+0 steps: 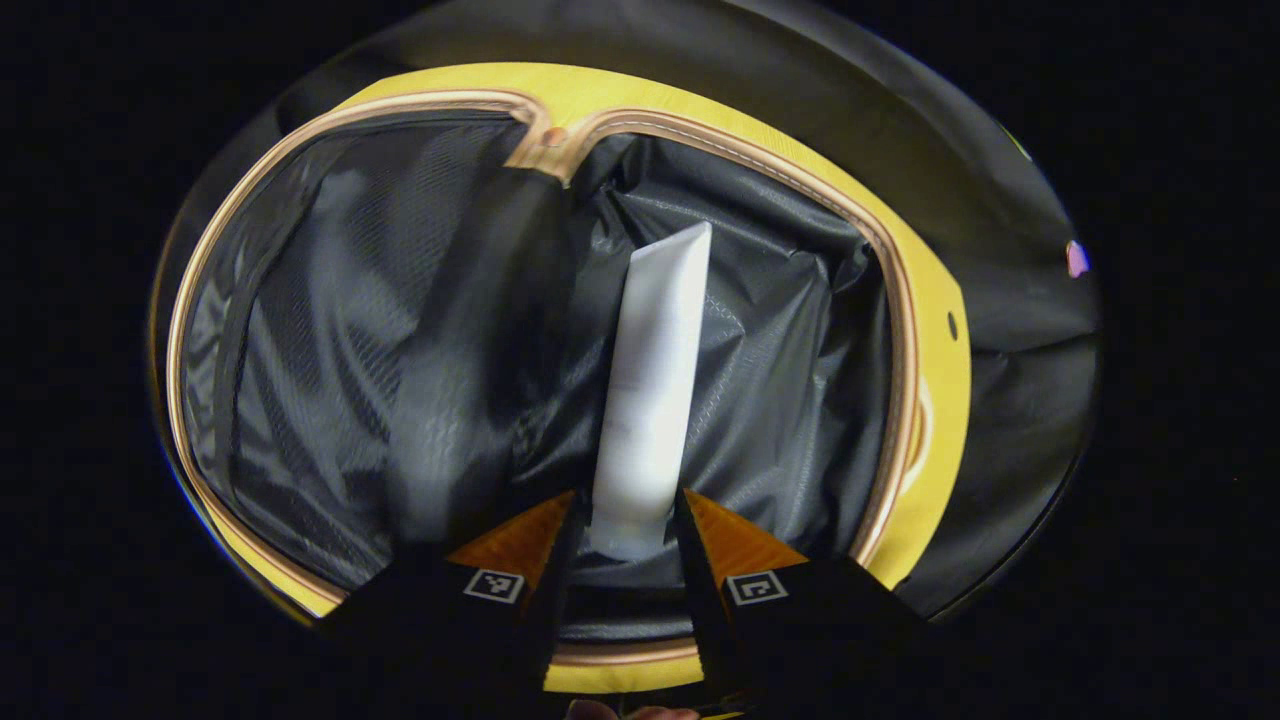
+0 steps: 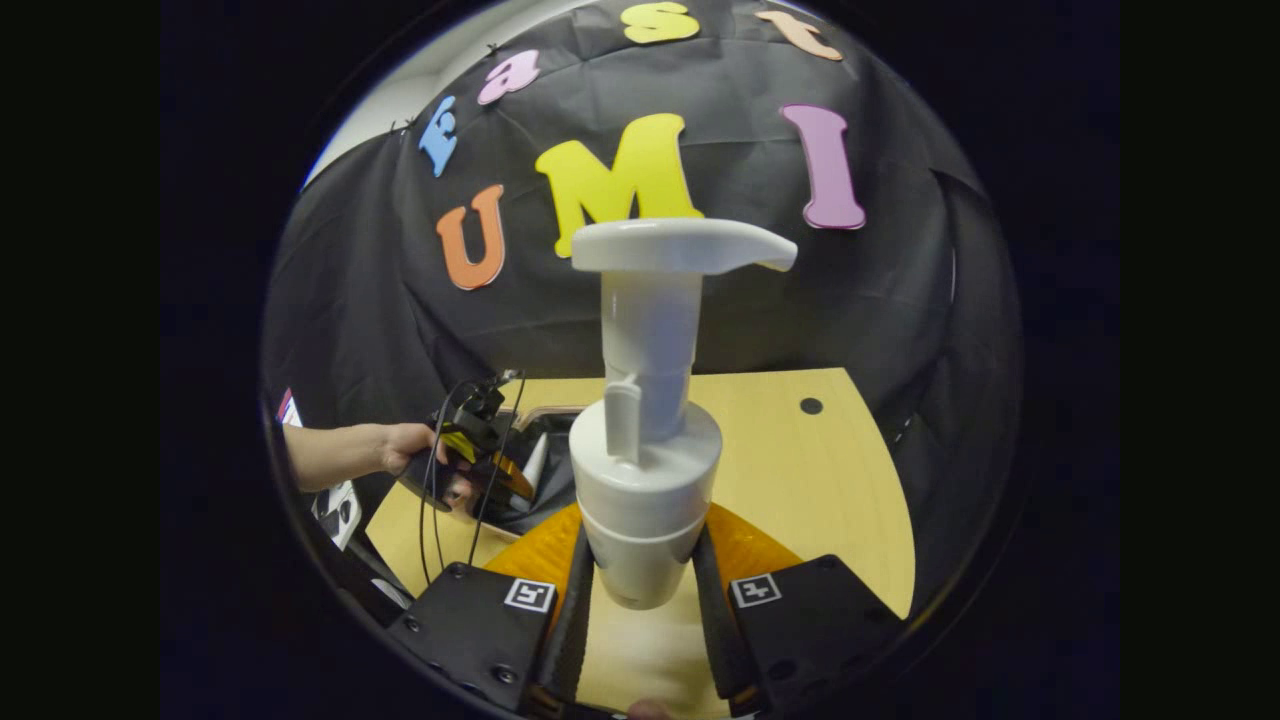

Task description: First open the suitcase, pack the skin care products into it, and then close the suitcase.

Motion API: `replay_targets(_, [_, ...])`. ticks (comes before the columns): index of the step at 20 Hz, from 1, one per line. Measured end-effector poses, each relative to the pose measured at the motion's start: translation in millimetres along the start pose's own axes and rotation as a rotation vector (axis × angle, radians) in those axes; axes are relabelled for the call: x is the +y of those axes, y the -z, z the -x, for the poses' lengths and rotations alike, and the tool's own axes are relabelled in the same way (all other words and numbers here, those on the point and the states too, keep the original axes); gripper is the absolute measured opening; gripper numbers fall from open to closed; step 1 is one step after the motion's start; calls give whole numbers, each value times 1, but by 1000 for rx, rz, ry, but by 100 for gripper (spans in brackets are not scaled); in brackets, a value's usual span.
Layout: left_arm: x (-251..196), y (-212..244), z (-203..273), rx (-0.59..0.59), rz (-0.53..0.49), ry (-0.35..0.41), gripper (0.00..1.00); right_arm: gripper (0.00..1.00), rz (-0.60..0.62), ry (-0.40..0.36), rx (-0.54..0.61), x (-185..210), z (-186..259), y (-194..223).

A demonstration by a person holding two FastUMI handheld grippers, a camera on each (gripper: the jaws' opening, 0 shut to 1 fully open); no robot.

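While the suitcase [image 1: 930, 330] lay open with its dark lining exposed, the left tool [image 1: 628, 530] hung over the interior, clenched on the lower end of a white tube [image 1: 655, 370], both fingers [image 1: 520, 545] pressing its sides. Tube pointed away from the camera, over the lined compartment right of the centre divider; whether it touched the lining couldn't be told. Right tool [image 2: 645, 570] gripped a white pump bottle [image 2: 645, 470] by its body, upright, spout toward that view's right, held above the yellow suitcase shell [image 2: 800, 470]. Right gripper view also caught the left tool [image 2: 470, 450] farther off in a hand [image 2: 405, 445], at the open case.

Step judged: packing stage, case already opened, both products in the tools, neither set down yet. Next move likely calls for lowering the tube until it rests on the lining, then releasing; bottle follows, probably laid on its side so the lid can close. Risk: tube slipping against the crumpled lining.
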State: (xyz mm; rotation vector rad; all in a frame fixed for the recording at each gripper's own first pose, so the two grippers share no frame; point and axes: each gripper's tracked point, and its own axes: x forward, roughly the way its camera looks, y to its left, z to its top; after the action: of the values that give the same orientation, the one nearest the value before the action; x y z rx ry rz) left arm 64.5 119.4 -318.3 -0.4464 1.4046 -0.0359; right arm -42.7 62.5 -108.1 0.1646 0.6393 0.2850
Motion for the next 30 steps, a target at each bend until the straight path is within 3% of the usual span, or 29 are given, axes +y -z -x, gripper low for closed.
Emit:
replay_targets(2, [3,6,24,-86,30,34,64,47,27,-55,28,23,-20,0])
replay_targets(3, [5,9,36,-142,23,63,76,47,43,-80,47,35,-31,1])
replay_targets(4, [8,15,51,-194,8,81,77,47,56,-108,65,47,-45,1])
replay_targets(5, [13,22,65,-245,-12,83,70,47,70,-137,85,61,-60,0])
replay_targets(7, [24,34,87,-371,-69,63,77,45,100,-197,127,90,-90,-5])
replay_targets(10, [58,57,121,-519,-151,-66,77,47,137,-246,211,124,-145,3])
replay_targets(11, [70,64,133,-556,-197,-126,83,47,137,-250,256,130,-163,10])
replay_targets(12, [83,70,137,-586,-233,-177,80,47,128,-249,309,134,-180,20])
replay_targets(13, [92,78,143,-600,-245,-206,94,47,115,-244,363,137,-196,30])
replay_targets(17, [115,108,153,-599,-112,-176,94,47,61,-141,555,123,-259,80])
replay_targets(21, [139,127,158,-592,27,-154,95,47,-74,-56,688,121,-287,114])
replay_targets(27, [156,129,173,-612,84,-140,94,47,-252,114,808,112,-309,127])
replay_targets(30, [155,126,177,-625,70,-125,94,47,-257,186,847,103,-314,136])
